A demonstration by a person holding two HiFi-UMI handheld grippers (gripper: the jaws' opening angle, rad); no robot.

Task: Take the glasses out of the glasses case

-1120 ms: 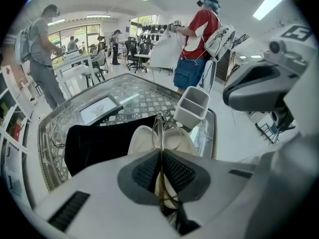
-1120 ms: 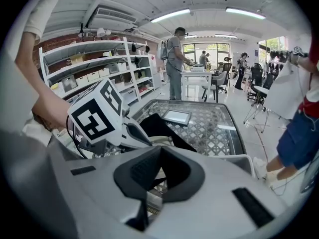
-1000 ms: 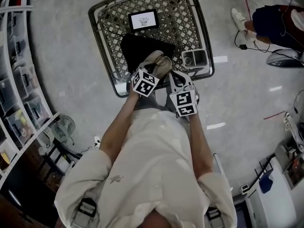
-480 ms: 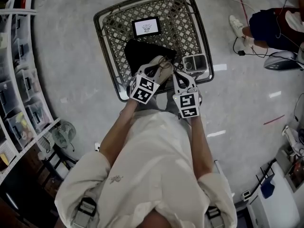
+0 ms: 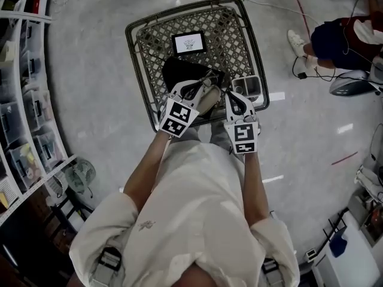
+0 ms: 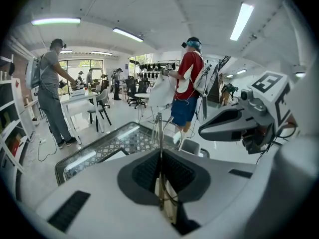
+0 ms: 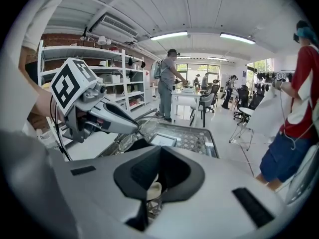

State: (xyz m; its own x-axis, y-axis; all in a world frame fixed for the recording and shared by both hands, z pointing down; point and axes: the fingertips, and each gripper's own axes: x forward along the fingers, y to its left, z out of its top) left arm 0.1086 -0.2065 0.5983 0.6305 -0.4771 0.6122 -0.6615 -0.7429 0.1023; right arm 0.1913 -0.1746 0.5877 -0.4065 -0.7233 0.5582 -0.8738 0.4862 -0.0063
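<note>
Both grippers have drawn further apart than a second ago. The right gripper (image 5: 234,100) now sits toward 4 o'clock of the pale glasses case (image 5: 207,98), which lies by the 6 o'clock edge of the table (image 5: 230,34). Only the left gripper view shows the left gripper (image 6: 160,156) clamped on the glasses (image 6: 159,128), a thin wire frame standing upright above the jaws. The right jaws are pinched together on the case's pale rim.

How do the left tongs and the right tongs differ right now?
The left tongs pinch the thin wire glasses; the right tongs hold no glasses. In the head view the left tongs meet the beige case; the right tongs sit to its right, by a grey box. Both are closed.
</note>
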